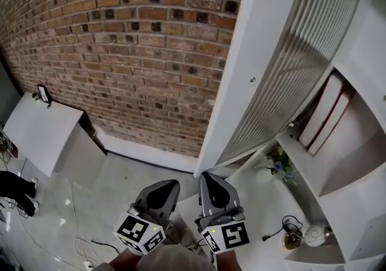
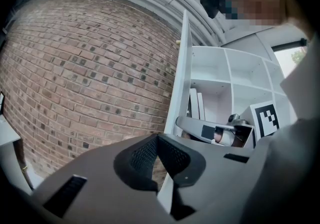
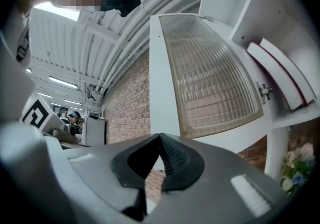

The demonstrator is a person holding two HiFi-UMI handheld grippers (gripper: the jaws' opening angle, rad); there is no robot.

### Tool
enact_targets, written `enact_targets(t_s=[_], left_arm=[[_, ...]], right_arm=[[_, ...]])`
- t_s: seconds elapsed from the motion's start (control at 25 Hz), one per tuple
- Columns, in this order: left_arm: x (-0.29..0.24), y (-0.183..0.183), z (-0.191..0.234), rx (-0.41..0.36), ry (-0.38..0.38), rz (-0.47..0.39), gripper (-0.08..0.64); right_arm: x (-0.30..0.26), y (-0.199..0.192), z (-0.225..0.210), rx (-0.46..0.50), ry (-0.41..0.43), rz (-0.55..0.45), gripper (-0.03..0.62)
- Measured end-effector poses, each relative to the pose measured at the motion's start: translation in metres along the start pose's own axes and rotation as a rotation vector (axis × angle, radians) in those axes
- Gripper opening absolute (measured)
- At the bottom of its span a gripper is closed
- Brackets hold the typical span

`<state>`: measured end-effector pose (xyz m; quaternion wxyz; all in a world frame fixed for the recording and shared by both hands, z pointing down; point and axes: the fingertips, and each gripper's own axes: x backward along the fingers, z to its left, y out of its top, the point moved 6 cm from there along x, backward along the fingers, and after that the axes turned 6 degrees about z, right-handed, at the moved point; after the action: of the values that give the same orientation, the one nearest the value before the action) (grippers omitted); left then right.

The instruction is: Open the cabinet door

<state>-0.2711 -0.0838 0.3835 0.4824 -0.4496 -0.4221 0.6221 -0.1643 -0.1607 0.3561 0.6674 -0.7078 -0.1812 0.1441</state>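
The cabinet door (image 1: 241, 70), a white frame around ribbed glass (image 1: 295, 52), stands swung open and out from the white shelving. In the head view its lower corner is just above my two grippers. My left gripper (image 1: 161, 188) sits left of that corner, jaws together with nothing in them. My right gripper (image 1: 211, 179) is directly under the corner, also shut and empty. The left gripper view shows the door edge-on (image 2: 181, 68) beyond the closed left gripper (image 2: 157, 137). Past the closed right gripper (image 3: 160, 136), the right gripper view shows the door's glass face (image 3: 210, 73).
A brick wall (image 1: 132, 52) runs behind the door. The open shelves hold upright books (image 1: 325, 113), a small flower bunch (image 1: 278, 164) and small ornaments with a cable (image 1: 298, 235). A white box (image 1: 42, 131) and cables lie on the floor at left.
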Motion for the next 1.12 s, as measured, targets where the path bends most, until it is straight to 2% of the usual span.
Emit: enact_targets(t_s=[0.6, 1.12], left_arm=[[0.009, 0.001, -0.004, -0.007, -0.017, -0.001, 0.009], [0.028, -0.013, -0.054, -0.011, -0.017, -0.014, 0.009]], right_arm=[[0.007, 0.003, 0.004, 0.000, -0.028, -0.009, 0.011], [0.067, 0.008, -0.002, 0.013, -0.047, -0.023, 0.011]])
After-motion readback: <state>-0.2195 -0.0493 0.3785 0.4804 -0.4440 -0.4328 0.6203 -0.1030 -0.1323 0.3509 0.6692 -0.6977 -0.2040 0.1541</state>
